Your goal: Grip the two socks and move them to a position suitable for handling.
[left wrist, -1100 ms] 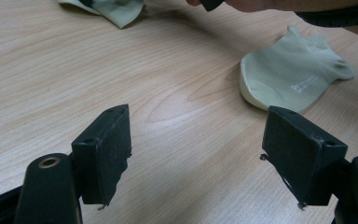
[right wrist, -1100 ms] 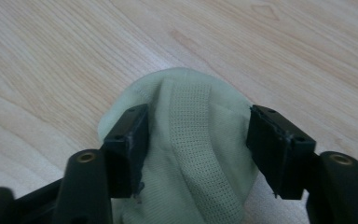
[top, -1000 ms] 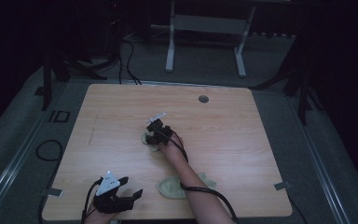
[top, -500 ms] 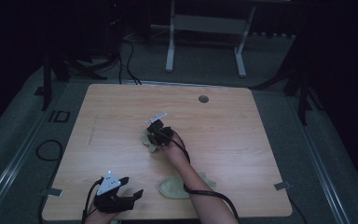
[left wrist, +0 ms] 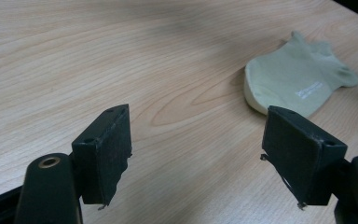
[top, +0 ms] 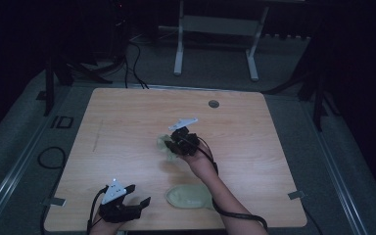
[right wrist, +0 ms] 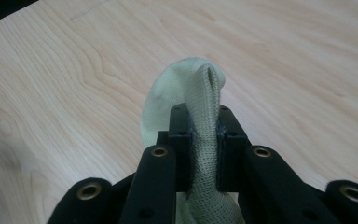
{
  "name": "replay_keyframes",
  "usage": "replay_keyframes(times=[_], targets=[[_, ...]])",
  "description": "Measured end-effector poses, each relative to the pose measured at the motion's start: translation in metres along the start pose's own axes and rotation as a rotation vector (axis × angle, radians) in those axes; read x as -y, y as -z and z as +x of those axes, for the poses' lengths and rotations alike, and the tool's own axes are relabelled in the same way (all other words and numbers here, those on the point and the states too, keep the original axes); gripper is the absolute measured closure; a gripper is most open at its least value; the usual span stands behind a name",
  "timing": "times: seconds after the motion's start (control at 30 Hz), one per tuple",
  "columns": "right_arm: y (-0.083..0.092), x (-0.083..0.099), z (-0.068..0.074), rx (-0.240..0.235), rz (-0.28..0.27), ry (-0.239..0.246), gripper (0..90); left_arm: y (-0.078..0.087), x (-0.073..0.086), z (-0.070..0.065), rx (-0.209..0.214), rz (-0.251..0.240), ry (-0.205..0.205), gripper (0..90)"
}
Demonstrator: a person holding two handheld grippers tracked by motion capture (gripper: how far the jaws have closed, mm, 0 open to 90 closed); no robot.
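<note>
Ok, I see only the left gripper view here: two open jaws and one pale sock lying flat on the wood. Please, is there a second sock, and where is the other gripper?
Observer: Yes, a second sock is near the middle of the table, in the high view.
Operator: Is it lying free?
Observer: No. The right gripper is shut on it; its jaws have just been closing, and a fold of fabric is pinched between the pads.
Operator: And my sock, where is it on the table?
Observer: The flat sock lies near the front edge, beside the person's right forearm, to the right of the left gripper.
</note>
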State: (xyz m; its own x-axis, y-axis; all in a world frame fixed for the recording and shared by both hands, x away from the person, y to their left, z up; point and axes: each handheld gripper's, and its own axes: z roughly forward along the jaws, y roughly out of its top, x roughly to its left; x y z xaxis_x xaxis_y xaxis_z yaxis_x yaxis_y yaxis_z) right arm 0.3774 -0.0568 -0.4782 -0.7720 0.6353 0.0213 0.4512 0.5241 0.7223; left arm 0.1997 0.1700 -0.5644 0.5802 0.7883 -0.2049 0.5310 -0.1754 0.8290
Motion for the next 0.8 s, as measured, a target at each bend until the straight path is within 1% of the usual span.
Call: replay_keyframes(times=[0.03, 0.07, 0.13, 0.17, 0.2, 0.23, 0.27, 0.33, 0.37, 0.4, 0.47, 0.53, 0.6, 0.67, 0.73, 0.77, 0.8], targets=[[0.005, 0.002, -0.001, -0.006, -0.007, -0.004, 80.3, 0.000, 0.000, -0.001, 0.007, -0.003, 0.000, 24.1], [0.012, 0.006, -0.004, -0.006, -0.020, -0.007, 80.3, 0.000, 0.000, -0.001, 0.006, -0.002, -0.002, 24.0], [0.021, 0.012, -0.008, -0.014, -0.031, -0.015, 80.2, 0.000, -0.001, -0.002, 0.006, -0.002, -0.006, 24.0], [0.026, 0.017, -0.011, -0.016, -0.041, -0.018, 80.2, -0.001, -0.001, -0.002, 0.016, -0.003, -0.008, 24.1], [0.030, 0.020, -0.013, -0.019, -0.039, -0.024, 80.2, -0.002, 0.000, -0.003, 0.017, -0.004, -0.009, 24.1], [0.030, 0.020, -0.013, -0.019, -0.039, -0.024, 80.2, -0.002, 0.000, -0.003, 0.017, -0.004, -0.009, 24.1], [0.035, 0.027, -0.015, -0.018, -0.043, -0.022, 80.1, -0.002, -0.001, -0.004, 0.021, -0.006, -0.012, 24.0], [0.040, 0.036, -0.018, -0.020, -0.041, -0.026, 80.0, -0.002, -0.002, -0.005, 0.018, -0.004, -0.016, 24.1], [0.040, 0.036, -0.018, -0.020, -0.041, -0.026, 80.0, -0.002, -0.002, -0.005, 0.018, -0.004, -0.016, 24.1], [0.042, 0.045, -0.021, -0.020, -0.037, -0.030, 79.9, -0.002, -0.002, -0.006, 0.022, -0.006, -0.018, 24.1], [0.044, 0.053, -0.023, -0.028, -0.037, -0.045, 79.8, -0.003, -0.002, -0.006, 0.025, -0.007, -0.022, 24.0], [0.044, 0.062, -0.024, -0.021, -0.033, -0.049, 79.7, -0.003, -0.002, -0.007, 0.025, -0.007, -0.022, 24.1], [0.043, 0.065, -0.025, -0.023, -0.028, -0.048, 79.7, -0.003, -0.002, -0.007, 0.025, -0.007, -0.022, 24.1], [0.040, 0.077, -0.027, -0.017, -0.007, -0.043, 79.5, -0.004, -0.001, -0.007, 0.030, -0.002, -0.025, 24.1], [0.036, 0.082, -0.030, -0.018, 0.002, -0.060, 79.4, -0.005, -0.001, -0.008, 0.030, 0.002, -0.026, 24.1], [0.036, 0.082, -0.030, -0.018, 0.002, -0.060, 79.4, -0.005, -0.001, -0.008, 0.030, 0.002, -0.026, 24.1], [0.031, 0.085, -0.032, -0.022, 0.014, -0.068, 79.1, -0.006, -0.001, -0.009, 0.029, 0.007, -0.030, 24.1]])
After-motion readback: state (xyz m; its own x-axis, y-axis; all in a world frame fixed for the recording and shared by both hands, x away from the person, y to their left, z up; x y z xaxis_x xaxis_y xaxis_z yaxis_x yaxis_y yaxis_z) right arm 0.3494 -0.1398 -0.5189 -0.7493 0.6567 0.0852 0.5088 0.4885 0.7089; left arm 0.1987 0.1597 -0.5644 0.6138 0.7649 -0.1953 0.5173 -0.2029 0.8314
